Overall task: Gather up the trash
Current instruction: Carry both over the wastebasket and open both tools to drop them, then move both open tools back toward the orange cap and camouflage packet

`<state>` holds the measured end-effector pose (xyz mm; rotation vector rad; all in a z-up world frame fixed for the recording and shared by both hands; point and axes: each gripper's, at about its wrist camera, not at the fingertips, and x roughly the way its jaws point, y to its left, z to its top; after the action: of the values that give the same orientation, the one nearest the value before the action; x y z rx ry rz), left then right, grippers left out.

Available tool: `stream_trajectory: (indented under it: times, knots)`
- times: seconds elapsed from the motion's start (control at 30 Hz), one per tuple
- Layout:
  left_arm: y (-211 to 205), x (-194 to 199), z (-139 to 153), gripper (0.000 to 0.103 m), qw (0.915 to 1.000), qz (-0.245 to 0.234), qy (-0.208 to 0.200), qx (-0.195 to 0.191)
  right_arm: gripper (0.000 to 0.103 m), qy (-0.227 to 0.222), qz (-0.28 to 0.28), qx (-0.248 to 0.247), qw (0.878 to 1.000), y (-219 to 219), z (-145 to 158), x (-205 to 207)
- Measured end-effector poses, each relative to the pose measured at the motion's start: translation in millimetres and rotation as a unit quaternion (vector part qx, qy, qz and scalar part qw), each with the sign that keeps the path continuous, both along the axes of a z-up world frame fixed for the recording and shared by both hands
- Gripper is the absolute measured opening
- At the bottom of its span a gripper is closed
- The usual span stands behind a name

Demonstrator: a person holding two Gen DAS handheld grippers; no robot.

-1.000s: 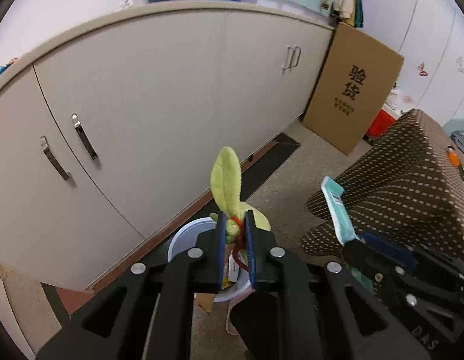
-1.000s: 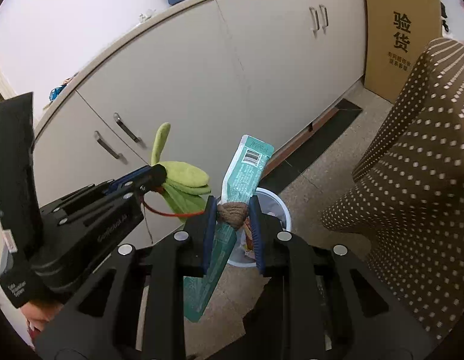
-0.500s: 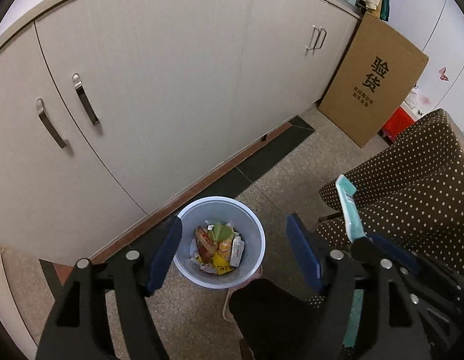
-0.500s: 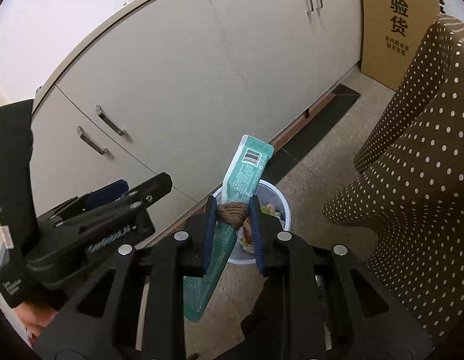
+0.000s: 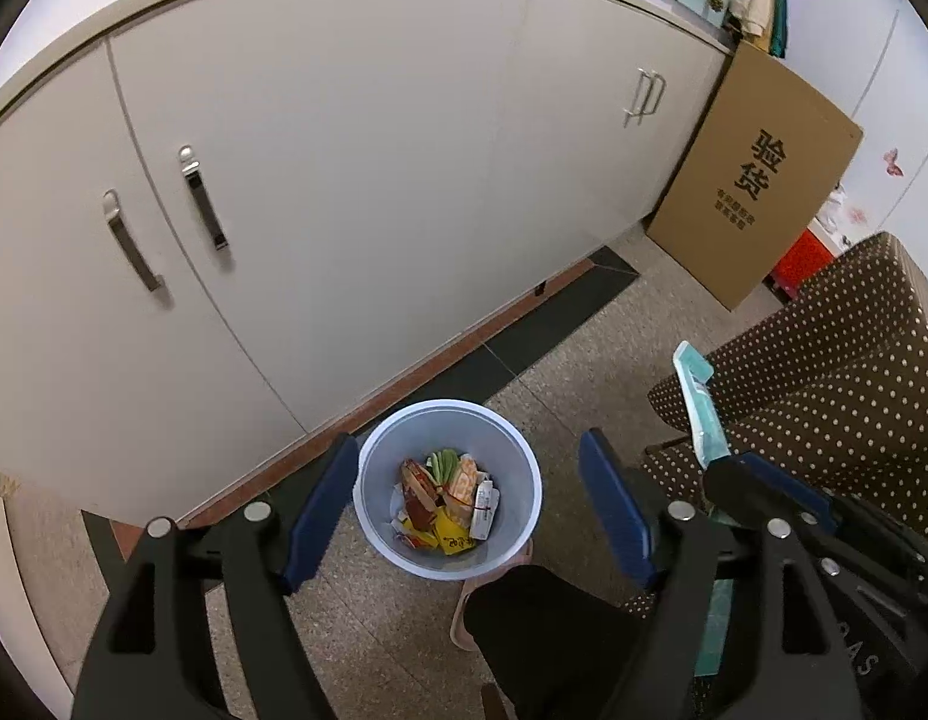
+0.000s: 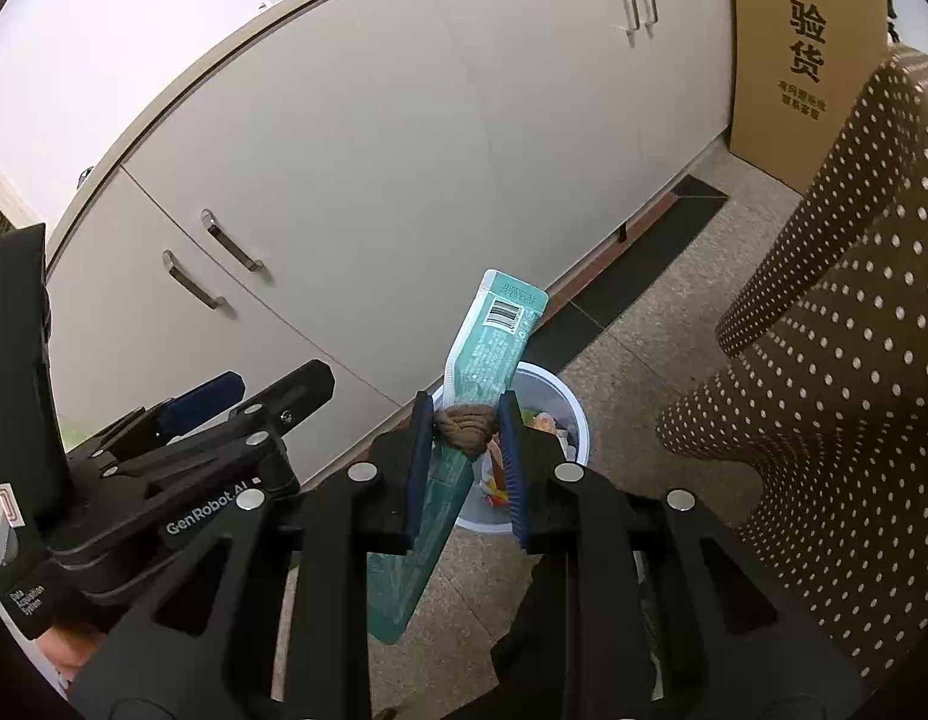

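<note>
Pale-blue round plastic bin [image 5: 446, 486] below my left gripper [image 5: 464, 504] already holds wrappers; its jaws opening, nothing between. My right gripper [image 6: 464, 450] clamps teal foil wrapper [image 6: 494, 336] plus brown wad [image 6: 467, 429], hovering by rim, drop pending.

Low cabinet run [image 5: 356, 192], pale grey-beige doors, far side, under a rounded countertop edge; paired metal bar handles [image 5: 164, 228] at left, a second pair [image 5: 644, 99] farther right. Reddish-brown plinth strip [image 5: 440, 348] along its base. Floor [image 5: 356, 618]: speckled grey stone with a dark tile border by the cabinets. Flat cardboard sheet [image 5: 758, 180] with printed black characters, leaning at the cabinets' right end. Brown white-dotted cloth [image 6: 836, 330] draped over furniture, near right. White wall [image 6: 104, 42] above. Even light.
</note>
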<state>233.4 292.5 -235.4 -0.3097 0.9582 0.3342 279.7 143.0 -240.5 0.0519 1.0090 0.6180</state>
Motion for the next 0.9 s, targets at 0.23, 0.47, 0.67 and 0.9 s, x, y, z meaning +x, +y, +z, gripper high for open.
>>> stream_trajectory:
  times: [0.23,0.47,0.67,0.9]
  knots:
    - [31.8,-13.0,-0.1,0.078,0.9975,0.069,-0.013,-0.005,0.074,-0.009,0.001,0.02,1.0,22.1,-2.2,12.3]
    - [41.5,-19.7,-1.9,0.078,0.9961,0.086,-0.01,-0.015,0.074,0.0,-0.001,0.021,1.0,22.7,-7.6,15.4]
    - [22.1,-15.6,6.6,0.078,0.9978,0.061,-0.019,-0.018,0.074,-0.023,-0.004,0.011,1.0,9.6,10.3,6.4]
    - [-8.8,-13.8,46.9,0.078,0.9976,0.03,-0.061,-0.014,0.074,-0.056,-0.024,0.027,0.998,-23.7,54.3,-1.7]
